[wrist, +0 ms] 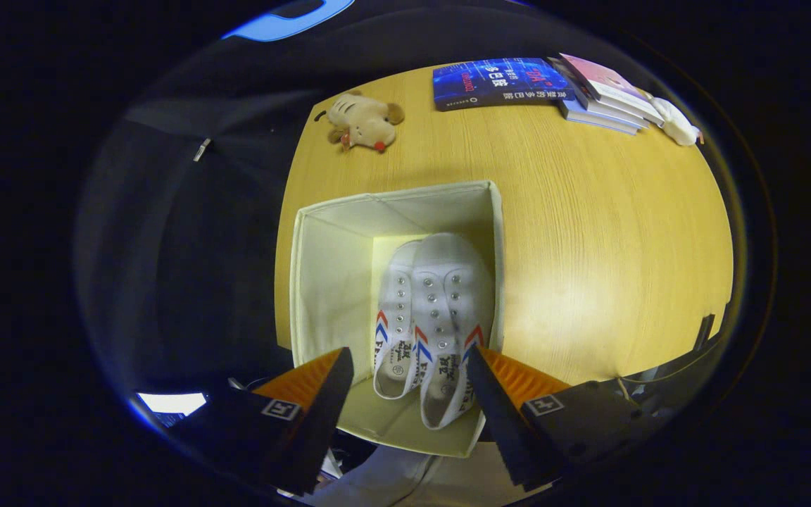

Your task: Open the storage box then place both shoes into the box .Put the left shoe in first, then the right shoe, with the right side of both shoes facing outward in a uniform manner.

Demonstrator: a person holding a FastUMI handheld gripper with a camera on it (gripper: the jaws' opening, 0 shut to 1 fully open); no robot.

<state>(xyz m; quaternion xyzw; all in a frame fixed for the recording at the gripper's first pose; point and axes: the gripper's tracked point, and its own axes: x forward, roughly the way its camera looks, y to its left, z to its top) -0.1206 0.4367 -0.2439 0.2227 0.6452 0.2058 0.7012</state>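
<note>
Wooden desk (588, 232) carries the open storage box (321, 282), in which both white shoes (434, 310) are seen side by side. Above them the hand-held gripper (409, 366) is held wide open, empty. Light, soft canvas; best gripped at the heel collar.

Wooden table (588, 232) under storage box (321, 282), plush toy (363, 121), books (553, 88).
</note>
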